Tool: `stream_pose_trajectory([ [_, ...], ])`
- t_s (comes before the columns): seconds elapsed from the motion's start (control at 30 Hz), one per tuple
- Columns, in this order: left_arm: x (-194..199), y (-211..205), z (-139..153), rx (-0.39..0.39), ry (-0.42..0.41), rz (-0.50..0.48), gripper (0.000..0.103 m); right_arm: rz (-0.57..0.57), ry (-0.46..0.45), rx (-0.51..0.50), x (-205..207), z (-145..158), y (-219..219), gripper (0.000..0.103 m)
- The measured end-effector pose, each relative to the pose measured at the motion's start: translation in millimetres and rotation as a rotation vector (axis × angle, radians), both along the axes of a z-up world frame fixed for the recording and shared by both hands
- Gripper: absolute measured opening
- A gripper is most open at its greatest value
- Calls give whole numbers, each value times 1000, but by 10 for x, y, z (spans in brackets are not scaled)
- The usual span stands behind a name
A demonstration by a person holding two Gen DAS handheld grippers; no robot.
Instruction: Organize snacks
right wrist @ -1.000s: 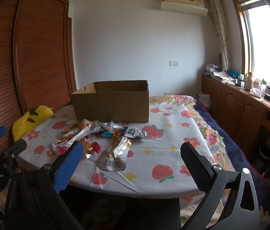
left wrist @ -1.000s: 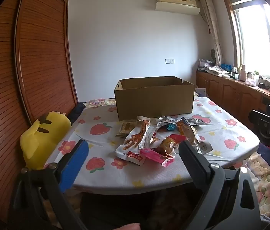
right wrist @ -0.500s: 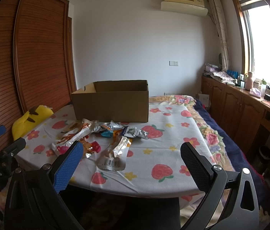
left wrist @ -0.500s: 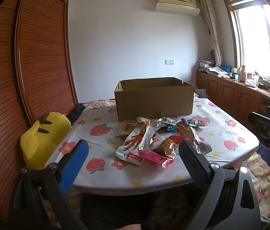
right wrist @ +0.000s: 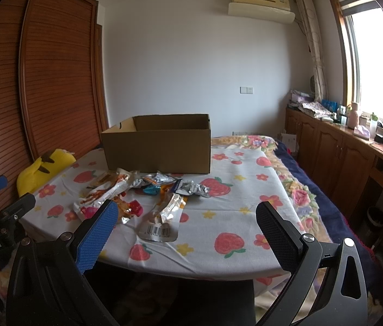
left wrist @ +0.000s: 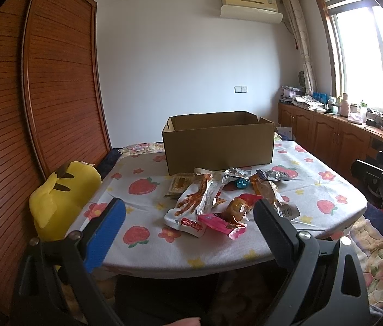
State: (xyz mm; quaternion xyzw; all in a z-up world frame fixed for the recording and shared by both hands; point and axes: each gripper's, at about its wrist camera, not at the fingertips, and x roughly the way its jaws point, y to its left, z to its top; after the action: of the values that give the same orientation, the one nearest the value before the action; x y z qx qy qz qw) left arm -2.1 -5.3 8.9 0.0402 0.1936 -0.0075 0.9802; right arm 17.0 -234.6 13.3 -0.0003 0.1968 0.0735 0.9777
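Table (left wrist: 324, 190), covered by a white cloth printed with strawberries and flowers; carries all task items

Cardboard box (left wrist: 218, 146), brown, top open, standing upright on the far half of the table; interior contents not visible from either view

Snack packets (left wrist: 218, 201), a loose heap on the cloth just in front of the box, near the table's middle; none inside the box so far as can be seen
- chicken-feet packet (left wrist: 194, 201), clear and white, long, lying flat at the heap's left
- pink packet (left wrist: 221, 224), nearest the table's front edge, touching the chicken-feet packet
- silver packet with barcode (right wrist: 161, 217), lying face down at the heap's right front
- teal wrapped sweet (left wrist: 241, 182), small, among foil wrappers near the box

Left gripper (left wrist: 188, 225), held low in front of the table's near edge; fingers spread wide, one with a blue pad (left wrist: 104, 233), nothing between them

Right gripper (right wrist: 186, 225), likewise short of the table, jaws spread wide and empty; blue pad (right wrist: 96, 239) on its left finger

Yellow plush toy (left wrist: 61, 195), off the table's left side, against the wooden slatted wardrobe (left wrist: 55, 81)

Wooden cabinets (right wrist: 341, 157) under the window, cluttered on top
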Motion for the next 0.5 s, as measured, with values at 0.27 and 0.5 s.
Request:
stream_pose_trajectory([
  [0.27,-12,-3,-3,0,-3,0,96,1,-1,0,-7,3,-6,103],
  [0.5,-11,26,42,-3,-4,-2,96,0,-2,0,-10,3,-3,103],
])
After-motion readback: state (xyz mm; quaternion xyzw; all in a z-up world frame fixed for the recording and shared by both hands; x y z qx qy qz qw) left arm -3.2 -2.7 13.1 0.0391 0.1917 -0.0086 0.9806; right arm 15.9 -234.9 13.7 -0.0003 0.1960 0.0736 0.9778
